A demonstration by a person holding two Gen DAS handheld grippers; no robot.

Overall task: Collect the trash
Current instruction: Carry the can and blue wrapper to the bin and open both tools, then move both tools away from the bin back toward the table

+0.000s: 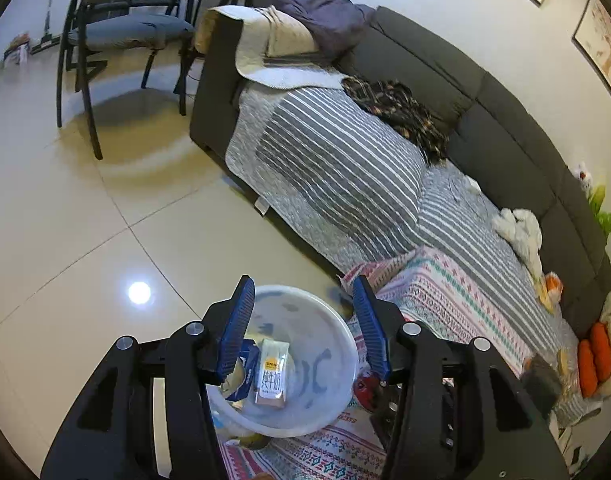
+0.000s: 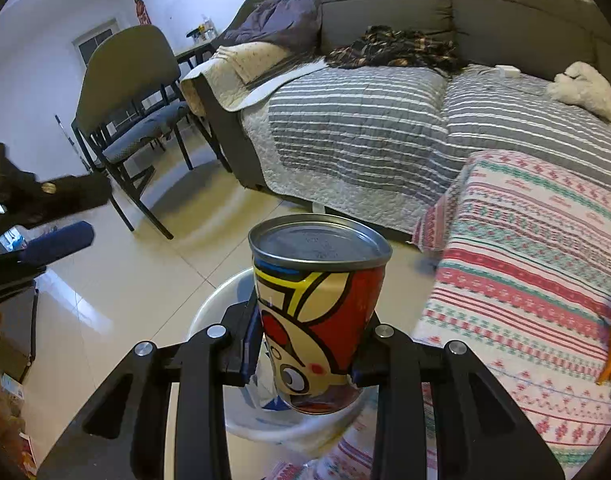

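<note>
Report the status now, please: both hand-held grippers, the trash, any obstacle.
Left hand-held gripper open above white bin. Right hand-held gripper shut on cartoon can, over bin. Milk carton already inside. No obstacle seen.

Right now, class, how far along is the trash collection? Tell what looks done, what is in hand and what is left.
Done: a milk pouch and a blue wrapper already lie in the white bin. In hand: the right gripper is shut on a cartoon-printed can, held above the bin. The left gripper hangs open over the bin. Left: dropping the can in; whether other trash remains cannot be told.
</note>
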